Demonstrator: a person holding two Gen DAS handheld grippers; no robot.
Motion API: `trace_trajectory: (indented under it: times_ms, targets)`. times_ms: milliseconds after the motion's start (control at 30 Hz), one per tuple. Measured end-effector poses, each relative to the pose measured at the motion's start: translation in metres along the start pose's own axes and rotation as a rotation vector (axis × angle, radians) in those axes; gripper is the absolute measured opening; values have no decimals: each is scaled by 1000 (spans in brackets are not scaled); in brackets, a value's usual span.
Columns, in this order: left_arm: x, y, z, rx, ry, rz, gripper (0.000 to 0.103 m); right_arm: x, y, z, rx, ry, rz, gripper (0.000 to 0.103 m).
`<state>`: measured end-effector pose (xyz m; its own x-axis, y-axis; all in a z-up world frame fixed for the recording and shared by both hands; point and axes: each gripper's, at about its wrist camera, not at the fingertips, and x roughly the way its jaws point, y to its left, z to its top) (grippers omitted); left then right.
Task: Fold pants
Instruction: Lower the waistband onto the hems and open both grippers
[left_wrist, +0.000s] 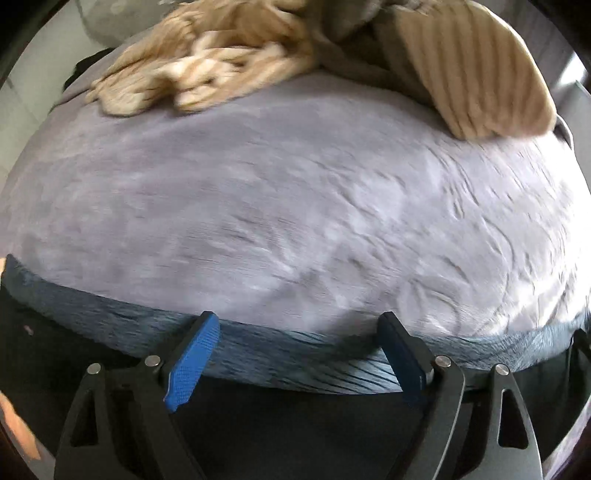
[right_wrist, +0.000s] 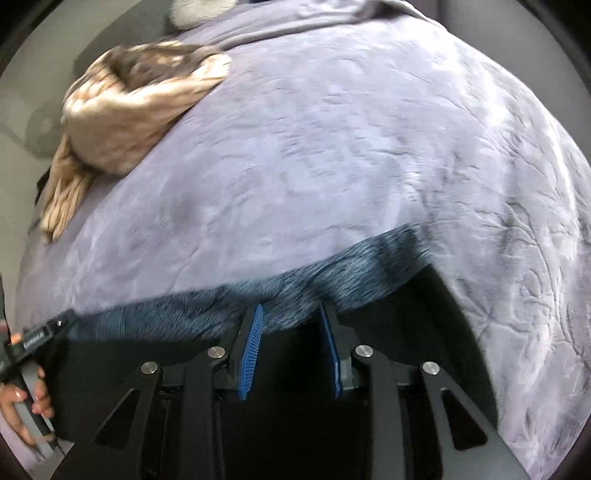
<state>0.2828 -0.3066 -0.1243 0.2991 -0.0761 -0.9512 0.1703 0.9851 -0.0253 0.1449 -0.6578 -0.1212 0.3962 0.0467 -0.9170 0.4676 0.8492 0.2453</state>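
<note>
Pants (left_wrist: 288, 417) dark, spread beneath both open tongs (left_wrist: 297, 354), waistband edge ahead

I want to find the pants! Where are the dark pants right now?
The dark pants lie at the near edge of the purple blanket, at the bottom of both views, right in front of both grippers; the tan blanket is far behind.

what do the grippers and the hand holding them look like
Both the left gripper and right gripper have black angular linkage arms with triangular cut-outs, round silver pivot pins and ribbed blue pads. The hand is bare, with pale polished nails, around a grey handle; white lettering above it is too small to read.
</note>
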Motion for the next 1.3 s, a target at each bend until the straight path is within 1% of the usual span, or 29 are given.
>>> trace_trajectory:
  times_ms: [67, 100, 167, 200, 267, 333, 367, 400, 433, 467, 533, 567, 600, 633, 700, 833, 867, 900, 933, 967, 1033, 1067, 1100, 1133, 1167, 1200, 1233, 1267, 1300]
  targets:
    - [-20, 21, -2, 20, -24, 2, 88, -11, -2, 2, 44, 6, 8, 36]
    - [-26, 28, -5, 34, -28, 13, 88, -20, -1, -1, 51, 10, 37, 36]
    - [-45, 60, -20, 77, -45, 69, 88, -34, 11, -13, 80, 31, 185, 37]
    - [-51, 76, -26, 84, -45, 92, 88, -39, 23, -26, 92, 65, 297, 38]
    - [-59, 113, -43, 81, -35, 132, 88, -42, 53, -52, 70, 135, 427, 43]
    - [-62, 142, -54, 68, -25, 158, 88, -36, 98, -92, 29, 235, 552, 44]
    - [-63, 165, -60, 53, -16, 173, 88, -27, 125, -118, 28, 310, 627, 44]
    - [-63, 180, -64, 40, -10, 181, 88, -18, 143, -136, 36, 360, 677, 44]
    - [-61, 205, -69, 19, -3, 200, 88, -8, 163, -156, 51, 403, 714, 44]
    - [-58, 219, -72, 10, 0, 222, 88, 3, 182, -175, 73, 438, 736, 44]
    - [-48, 252, -82, -24, 22, 263, 88, 24, 208, -198, 136, 482, 778, 44]
    - [-44, 264, -84, -40, 27, 251, 89, 35, 218, -209, 184, 496, 802, 44]
    - [-43, 274, -88, -52, 25, 233, 93, 44, 225, -216, 216, 501, 819, 44]
    - [-39, 285, -89, -54, 18, 216, 100, 52, 232, -220, 246, 498, 829, 44]
    - [-31, 290, -88, -25, 17, 179, 101, 62, 238, -227, 298, 487, 837, 44]
    - [-24, 297, -86, 2, 10, 147, 101, 72, 246, -231, 372, 462, 862, 46]
    - [-22, 301, -84, 6, 9, 136, 101, 74, 244, -233, 397, 467, 860, 40]
    - [-22, 303, -83, 10, 8, 126, 101, 72, 242, -230, 408, 468, 850, 30]
    - [-21, 306, -81, 14, 10, 119, 101, 72, 244, -226, 410, 466, 821, 9]
    - [-20, 310, -77, 21, 9, 112, 101, 63, 247, -224, 393, 456, 802, 9]
    - [-20, 309, -81, 32, -2, 101, 101, 40, 266, -211, 253, 380, 769, 9]
    - [-19, 309, -82, 35, -5, 101, 101, 30, 273, -209, 148, 346, 699, 8]
    - [-22, 306, -87, 39, -9, 104, 101, 33, 277, -213, 93, 347, 632, 8]
    - [-21, 305, -87, 44, -12, 110, 101, 44, 273, -222, 66, 385, 548, 8]
    - [-21, 306, -85, 45, -9, 118, 101, 52, 261, -231, 117, 421, 540, 8]
    - [-26, 303, -89, 45, -8, 125, 101, 54, 246, -237, 203, 440, 593, 9]
    - [-29, 302, -88, 46, -4, 134, 101, 50, 237, -239, 250, 432, 606, 10]
    - [-34, 299, -88, 47, -1, 139, 101, 42, 228, -237, 272, 403, 603, 16]
    - [-43, 293, -90, 48, -8, 128, 101, 32, 217, -234, 288, 366, 603, 22]
